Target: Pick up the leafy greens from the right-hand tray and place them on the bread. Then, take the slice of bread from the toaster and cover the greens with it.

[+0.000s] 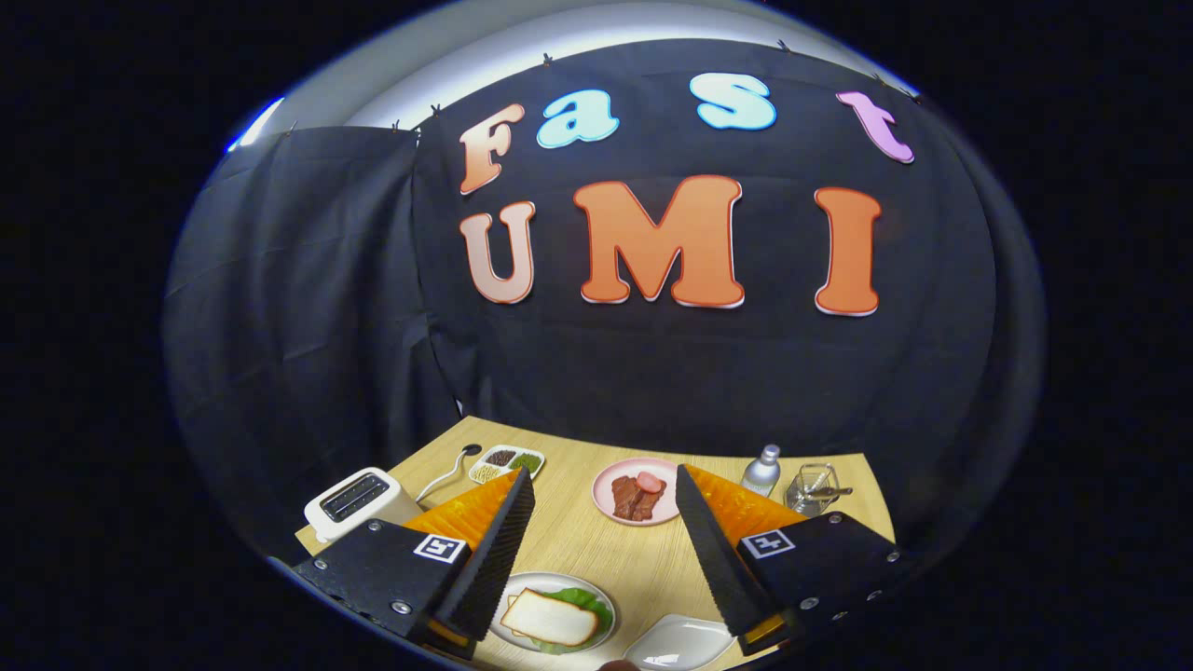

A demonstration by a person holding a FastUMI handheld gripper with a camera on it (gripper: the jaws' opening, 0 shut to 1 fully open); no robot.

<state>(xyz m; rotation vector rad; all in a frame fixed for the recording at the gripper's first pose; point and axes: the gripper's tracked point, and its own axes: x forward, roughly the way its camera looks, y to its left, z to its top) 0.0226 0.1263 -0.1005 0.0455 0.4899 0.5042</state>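
Observation:
My gripper hangs above the wooden table, fingers spread wide apart and open, with nothing between them. Below and between the fingers sits a white plate holding a slice of bread that lies on top of leafy greens, with another slice peeking out under them. Just to its right is a white tray, bare inside. The white toaster stands to the left, beyond the left finger, and its slots look dark.
A pink plate with pieces of meat lies ahead between the fingers. A small divided dish of condiments is at the back left by the toaster's cord. A small bottle and a glass cup stand at the back right.

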